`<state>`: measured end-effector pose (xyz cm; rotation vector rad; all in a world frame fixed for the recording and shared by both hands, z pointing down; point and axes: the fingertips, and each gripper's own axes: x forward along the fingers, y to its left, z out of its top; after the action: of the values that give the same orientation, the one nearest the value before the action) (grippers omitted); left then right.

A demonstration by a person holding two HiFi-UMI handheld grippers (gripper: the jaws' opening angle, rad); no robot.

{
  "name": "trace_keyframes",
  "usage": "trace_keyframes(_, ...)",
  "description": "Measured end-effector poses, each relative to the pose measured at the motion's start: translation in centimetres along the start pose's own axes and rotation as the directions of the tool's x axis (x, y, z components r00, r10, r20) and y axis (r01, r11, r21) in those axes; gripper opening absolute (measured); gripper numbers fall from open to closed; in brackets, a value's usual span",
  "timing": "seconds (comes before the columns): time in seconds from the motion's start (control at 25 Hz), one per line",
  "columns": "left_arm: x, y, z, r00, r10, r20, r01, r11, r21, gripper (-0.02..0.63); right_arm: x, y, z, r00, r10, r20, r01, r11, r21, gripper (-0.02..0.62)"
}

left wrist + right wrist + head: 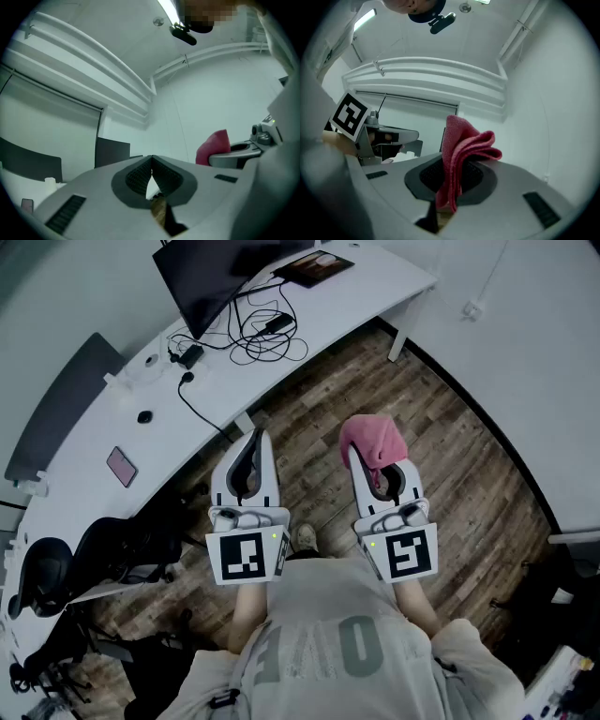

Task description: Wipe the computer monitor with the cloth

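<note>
A black computer monitor [220, 273] stands at the far end of the white desk [366, 292], well ahead of both grippers. In the left gripper view the monitor [111, 152] shows as a dark panel beyond the jaws. A pink cloth [370, 444] is clamped in my right gripper [367, 465], folded and bunched over the jaw tips; the right gripper view shows the cloth [459, 150] sticking up between the pads. My left gripper [253, 448] is shut with nothing in it, its pads meeting at the tip [151, 161]. Both grippers are held over the wooden floor, short of the desk.
Tangled black cables [267, 334] and a power adapter [190, 356] lie beside the monitor. A pink phone [122, 466] and a small black item [144, 416] lie on the desk's left part. A black office chair [103, 549] stands at the left. A dark partition [56, 409] backs the desk.
</note>
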<state>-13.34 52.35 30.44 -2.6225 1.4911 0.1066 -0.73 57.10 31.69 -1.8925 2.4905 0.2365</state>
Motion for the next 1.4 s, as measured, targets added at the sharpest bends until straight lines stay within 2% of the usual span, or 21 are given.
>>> trace_keyframes(0.64,4.2,5.5,-2.1,0.999,0.036,-0.005,-0.037,0.998,-0.045,0.015,6.1,-0.9,-1.1,1.000,-0.009,-0.026,0.008,0.999,-0.042,0.048)
trace_keyframes(0.72,4.8,6.6,-2.4,0.999,0.036,0.003,-0.036,0.999,-0.038,0.015,7.2,-1.4,-1.7,0.999,-0.024,-0.032,0.022,0.997,-0.073,0.048)
trace_keyframes(0.88,5.8,9.2,-2.4,0.998,0.044,0.050,-0.042,0.999,-0.032,0.015,9.2,-1.2,-3.5,0.997,-0.032,-0.075,0.027,0.997,-0.071,0.048)
trace_keyframes(1.16,10.4,11.9,-4.6,0.999,0.031,0.022,-0.030,0.998,-0.050,0.015,13.5,-1.4,-5.2,0.994,0.000,-0.107,-0.005,0.999,-0.042,0.048)
trace_keyframes(1.28,12.4,12.5,-5.0,0.999,0.032,0.029,-0.030,0.999,-0.043,0.015,16.0,-2.6,-5.9,0.994,0.028,-0.109,-0.035,0.997,-0.064,0.048)
trace_keyframes(1.4,15.0,13.1,-5.9,0.999,0.032,0.039,-0.031,0.999,-0.029,0.015,19.1,-4.5,-7.0,0.996,0.025,-0.086,-0.031,0.997,-0.068,0.048)
